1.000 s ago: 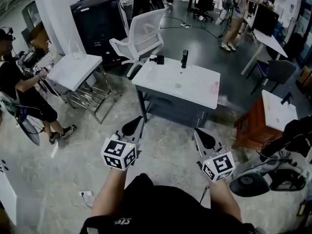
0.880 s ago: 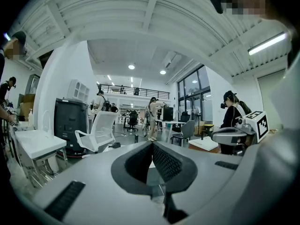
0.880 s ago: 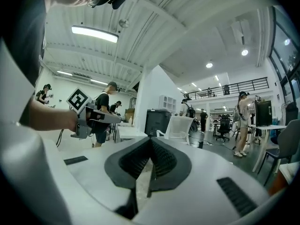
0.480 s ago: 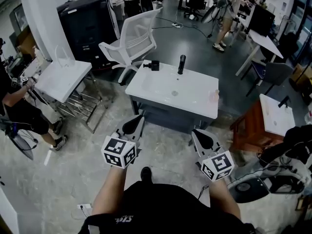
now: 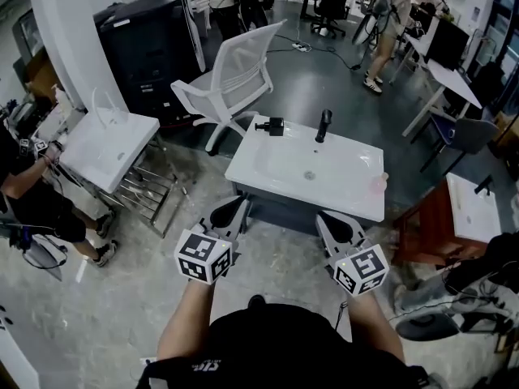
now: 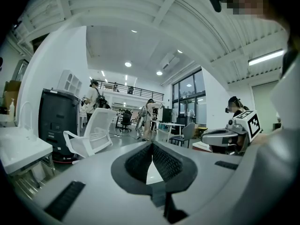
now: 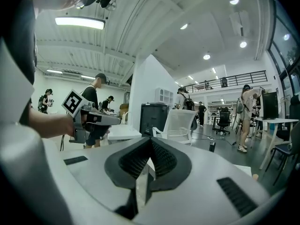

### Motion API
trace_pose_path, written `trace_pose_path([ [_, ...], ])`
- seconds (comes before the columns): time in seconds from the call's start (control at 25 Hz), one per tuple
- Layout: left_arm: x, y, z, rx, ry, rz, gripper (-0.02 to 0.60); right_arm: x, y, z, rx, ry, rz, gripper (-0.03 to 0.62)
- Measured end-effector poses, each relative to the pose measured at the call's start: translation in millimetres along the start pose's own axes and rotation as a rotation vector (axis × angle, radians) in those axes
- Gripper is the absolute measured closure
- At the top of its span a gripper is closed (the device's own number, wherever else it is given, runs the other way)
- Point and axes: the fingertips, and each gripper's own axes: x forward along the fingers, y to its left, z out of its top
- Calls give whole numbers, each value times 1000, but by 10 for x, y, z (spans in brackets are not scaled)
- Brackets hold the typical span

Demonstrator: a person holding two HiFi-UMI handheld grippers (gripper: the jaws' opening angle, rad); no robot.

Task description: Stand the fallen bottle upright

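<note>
A small pale pink bottle-like thing (image 5: 378, 182) lies at the right edge of the white table (image 5: 276, 164); it is too small to make out well. A dark upright post (image 5: 324, 125) and a black device (image 5: 270, 125) stand at the table's far edge. My left gripper (image 5: 230, 212) and right gripper (image 5: 332, 223) are held side by side just short of the table's near edge, both shut with nothing in them. The left gripper view shows its jaws (image 6: 152, 146) closed, and the right gripper view shows the same (image 7: 150, 144).
A white mesh chair (image 5: 235, 79) stands beyond the table's left corner, with a black cabinet (image 5: 150, 43) behind it. A white stand (image 5: 105, 140) over a wire rack is at the left, a brown table (image 5: 454, 217) at the right. People (image 5: 389, 14) work farther back.
Both grippers have come closer to the white table, which now sits nearer and more to the right in the head view. The jaws stayed shut.
</note>
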Motion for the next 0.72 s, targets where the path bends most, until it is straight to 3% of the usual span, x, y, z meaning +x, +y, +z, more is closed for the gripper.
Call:
trace_pose_path([
  [0.32,174,575,-128,-57,26,6,568,596,57,-103,40,62,22,579],
  [0.72,833,811,-310,-87,73,28,568,1086,-555,-333,99,75,62,579],
])
